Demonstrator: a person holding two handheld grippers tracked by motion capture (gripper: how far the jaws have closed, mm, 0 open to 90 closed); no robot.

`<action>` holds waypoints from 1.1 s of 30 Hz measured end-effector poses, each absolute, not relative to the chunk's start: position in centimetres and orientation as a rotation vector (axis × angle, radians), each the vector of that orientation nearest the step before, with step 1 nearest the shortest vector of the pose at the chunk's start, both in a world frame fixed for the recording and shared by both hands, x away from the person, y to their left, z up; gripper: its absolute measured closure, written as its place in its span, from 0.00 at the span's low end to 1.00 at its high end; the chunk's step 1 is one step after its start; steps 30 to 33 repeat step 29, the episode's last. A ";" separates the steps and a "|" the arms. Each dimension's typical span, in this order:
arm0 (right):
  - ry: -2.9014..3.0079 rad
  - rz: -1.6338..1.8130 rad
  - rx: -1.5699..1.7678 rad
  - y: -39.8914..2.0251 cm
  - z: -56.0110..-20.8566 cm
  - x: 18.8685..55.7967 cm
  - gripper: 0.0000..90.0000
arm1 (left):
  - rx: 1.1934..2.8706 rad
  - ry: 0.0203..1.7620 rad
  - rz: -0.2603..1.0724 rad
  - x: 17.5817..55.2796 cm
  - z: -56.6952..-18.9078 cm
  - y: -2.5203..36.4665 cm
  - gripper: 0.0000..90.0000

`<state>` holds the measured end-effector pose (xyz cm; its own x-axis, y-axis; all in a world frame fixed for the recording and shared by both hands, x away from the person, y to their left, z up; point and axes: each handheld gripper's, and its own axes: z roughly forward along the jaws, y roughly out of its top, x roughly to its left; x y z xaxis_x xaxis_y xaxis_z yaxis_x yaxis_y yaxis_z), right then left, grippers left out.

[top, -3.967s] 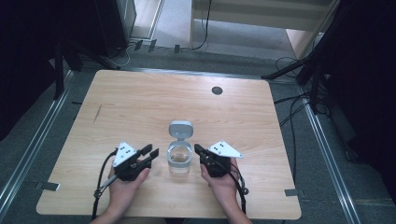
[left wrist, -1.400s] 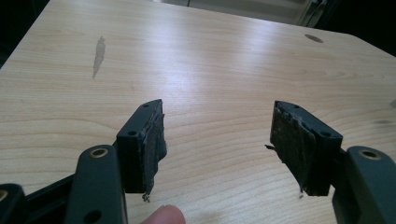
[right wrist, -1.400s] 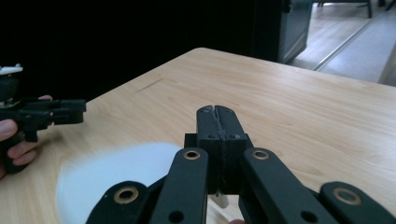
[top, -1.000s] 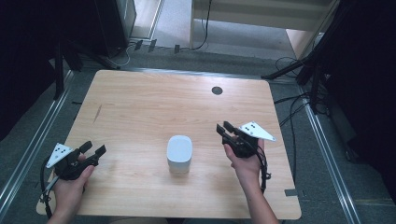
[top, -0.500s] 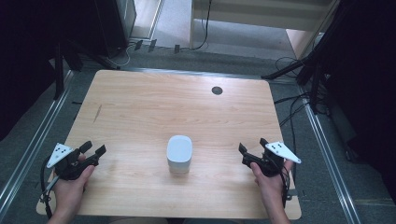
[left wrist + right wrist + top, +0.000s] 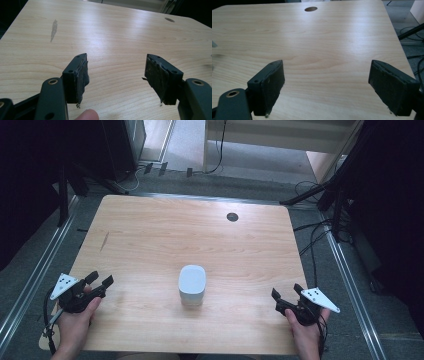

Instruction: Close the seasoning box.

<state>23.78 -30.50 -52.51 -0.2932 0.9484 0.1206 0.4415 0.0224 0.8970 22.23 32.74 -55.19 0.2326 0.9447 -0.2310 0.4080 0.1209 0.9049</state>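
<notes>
At the centre of the high view we see a white lidded container standing upright on the wooden table. Our left gripper sits at lower left, our right gripper at lower right, both well apart from it, jaws spread and empty

No readable text, labels, brands or numbers on anything in view.

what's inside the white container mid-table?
Cannot tell: the white rounded-square container stands upright on the light wooden table with its lid on, covering the inside. Nothing sits on the lid. Both grippers, left and right, are open and well clear.
</notes>
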 end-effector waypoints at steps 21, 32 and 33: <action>1.742 1.217 1.494 -32.9 -54.6 22.2 0.15 | 1.454 1.369 0.631 22.3 -55.2 32.9 0.36; 1.741 1.214 1.501 -33.0 -54.6 22.3 0.15 | 1.472 1.402 0.648 22.7 -55.2 32.6 0.34; 1.741 1.214 1.501 -33.0 -54.6 22.3 0.15 | 1.472 1.402 0.648 22.7 -55.2 32.6 0.34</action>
